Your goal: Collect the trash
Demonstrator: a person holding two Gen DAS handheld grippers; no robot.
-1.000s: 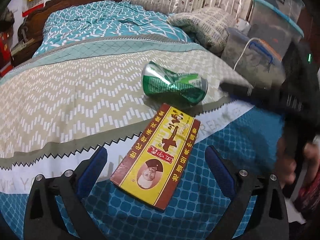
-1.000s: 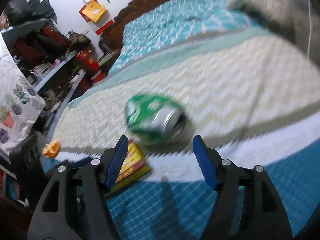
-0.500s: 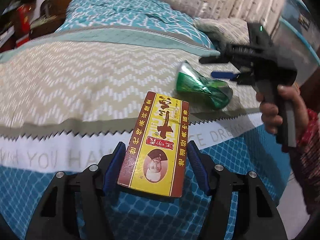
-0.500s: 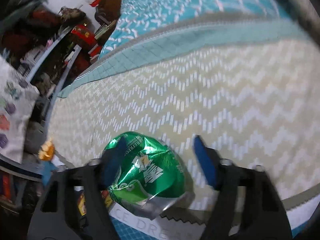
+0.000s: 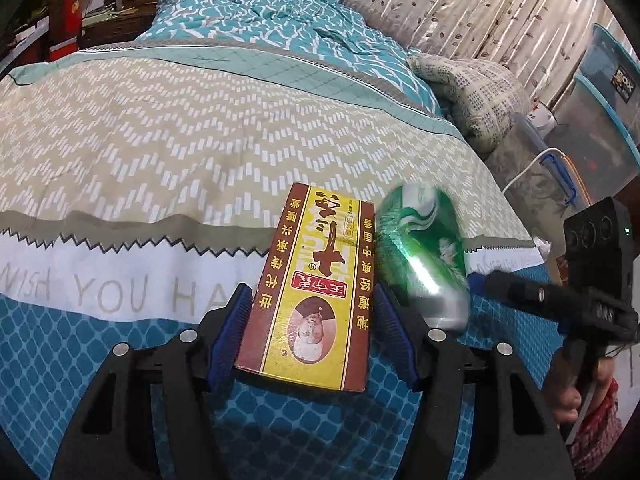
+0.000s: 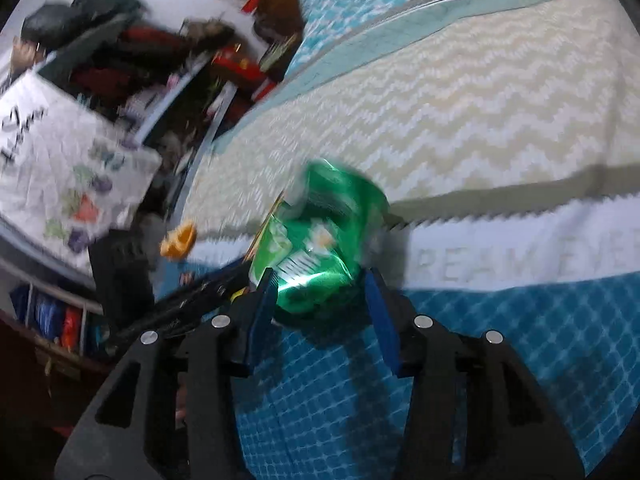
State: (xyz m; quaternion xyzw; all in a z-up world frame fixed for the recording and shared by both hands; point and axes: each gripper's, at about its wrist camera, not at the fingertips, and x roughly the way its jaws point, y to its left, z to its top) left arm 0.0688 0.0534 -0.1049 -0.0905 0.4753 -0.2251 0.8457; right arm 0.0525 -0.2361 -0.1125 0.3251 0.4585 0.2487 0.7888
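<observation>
Both pieces are picked up off the bed [image 5: 160, 140] but not yet binned: left gripper [image 5: 310, 334] fingers pinch the box [image 5: 316, 296], while right gripper [image 6: 320, 304] fingers, just closing, clamp the can [image 6: 316, 240].

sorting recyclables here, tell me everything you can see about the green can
The green can looks like thin shiny metal, crushed and dented, with white print on the green and a bare silver end. It sits tilted between the blue pads of the right gripper, whose jaws have just been closing on it. It appears lifted just above the bedspread, right beside the red and yellow box in the left gripper. Motion blur hides finer detail.
</observation>
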